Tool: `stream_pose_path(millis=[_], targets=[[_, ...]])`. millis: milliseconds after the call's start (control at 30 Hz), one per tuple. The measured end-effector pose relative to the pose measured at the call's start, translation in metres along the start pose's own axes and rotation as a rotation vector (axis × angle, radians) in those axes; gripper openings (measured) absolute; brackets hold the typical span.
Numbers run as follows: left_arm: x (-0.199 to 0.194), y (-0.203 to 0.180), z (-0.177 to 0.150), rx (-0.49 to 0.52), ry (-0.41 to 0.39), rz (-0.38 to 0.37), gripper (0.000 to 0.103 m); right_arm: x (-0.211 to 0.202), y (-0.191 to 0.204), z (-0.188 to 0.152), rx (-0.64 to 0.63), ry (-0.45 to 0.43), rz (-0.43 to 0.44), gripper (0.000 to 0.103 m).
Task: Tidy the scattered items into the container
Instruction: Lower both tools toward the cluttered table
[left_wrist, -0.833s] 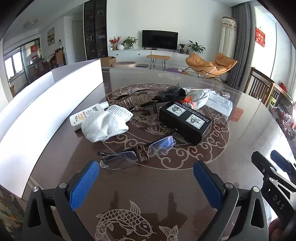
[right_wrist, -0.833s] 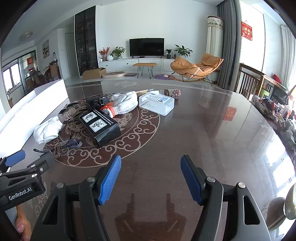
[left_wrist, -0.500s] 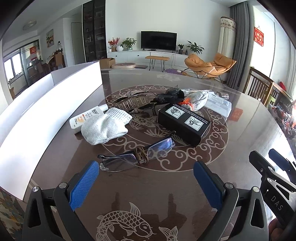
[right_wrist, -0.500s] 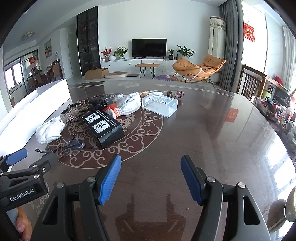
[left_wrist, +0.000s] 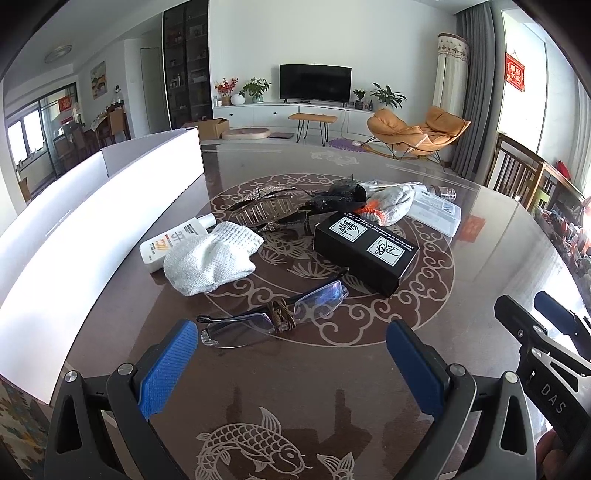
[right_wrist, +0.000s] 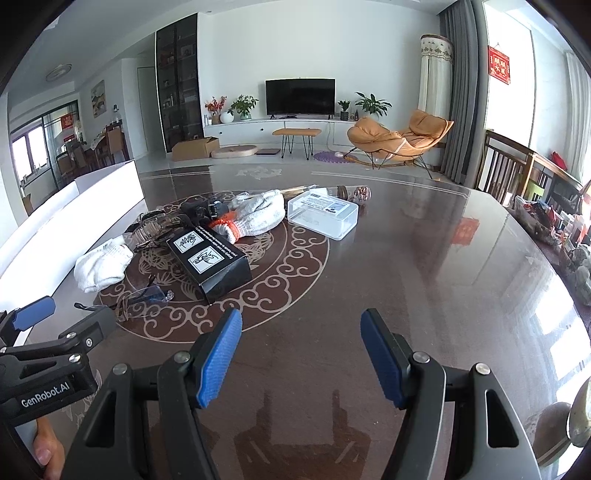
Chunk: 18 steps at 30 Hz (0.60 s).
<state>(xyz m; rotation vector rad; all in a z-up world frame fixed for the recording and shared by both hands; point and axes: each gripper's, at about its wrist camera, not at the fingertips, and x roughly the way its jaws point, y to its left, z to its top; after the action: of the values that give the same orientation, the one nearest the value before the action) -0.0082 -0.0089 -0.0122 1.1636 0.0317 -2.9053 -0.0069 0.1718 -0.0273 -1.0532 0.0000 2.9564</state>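
Looking along the left tool (left_wrist: 291, 363), both blue pads stand as wide apart as they go, with nothing between them, above a dark glossy worktop (left_wrist: 314, 387). Taking the black box (left_wrist: 365, 253) as landmark: the rimless glasses (left_wrist: 277, 317) lie on its near side, just beyond the pad tips. Left of the box sit a white knitted glove (left_wrist: 210, 260) and, partly tucked behind it, a white sunscreen tube (left_wrist: 173, 240). Behind the box lie a jewelled hair claw (left_wrist: 264, 212), a dark bundle (left_wrist: 340, 197) too tangled to identify, a grey glove with an orange cuff (left_wrist: 388, 208) and a clear plastic case (left_wrist: 436, 214). Far left of the box stands the white container (left_wrist: 92, 229); only its outer wall shows, so its contents cannot be seen. The right tool (left_wrist: 532, 325) enters at the right edge, cut off.

From the right tool (right_wrist: 301, 356), its pads are well apart and grip nothing. Here the black box (right_wrist: 210, 258) hides most of the hair claw (right_wrist: 151, 229), and the sunscreen tube is out of sight. The glasses (right_wrist: 146, 297) are partly covered by the left tool (right_wrist: 62, 314), whose lower part is cut off by the frame, a fingertip (right_wrist: 46, 448) showing beneath it. This view alone shows a small jar (right_wrist: 354, 192) behind the clear case (right_wrist: 323, 214), and the container (right_wrist: 74, 221) again shows only its wall.
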Motion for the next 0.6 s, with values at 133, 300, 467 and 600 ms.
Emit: stream_pose_path(millis=[133, 300, 467, 600], targets=[[0.002, 0.001, 0.001, 0.000, -0.002, -0.004, 0.103, -0.001, 0.000, 0.001, 0.004, -0.006, 0.004, 0.068], [0.010, 0.001, 0.001, 0.020, 0.012, -0.003, 0.103, 0.007, -0.001, 0.001, 0.001, 0.016, 0.007, 0.068], [0.020, 0.004, -0.002, 0.021, 0.036, -0.010, 0.103, 0.012, -0.004, -0.001, 0.016, 0.027, 0.018, 0.068], [0.027, 0.002, -0.004, 0.045, 0.045, -0.011, 0.103, 0.021, -0.004, -0.004, 0.010, 0.051, 0.026, 0.068]])
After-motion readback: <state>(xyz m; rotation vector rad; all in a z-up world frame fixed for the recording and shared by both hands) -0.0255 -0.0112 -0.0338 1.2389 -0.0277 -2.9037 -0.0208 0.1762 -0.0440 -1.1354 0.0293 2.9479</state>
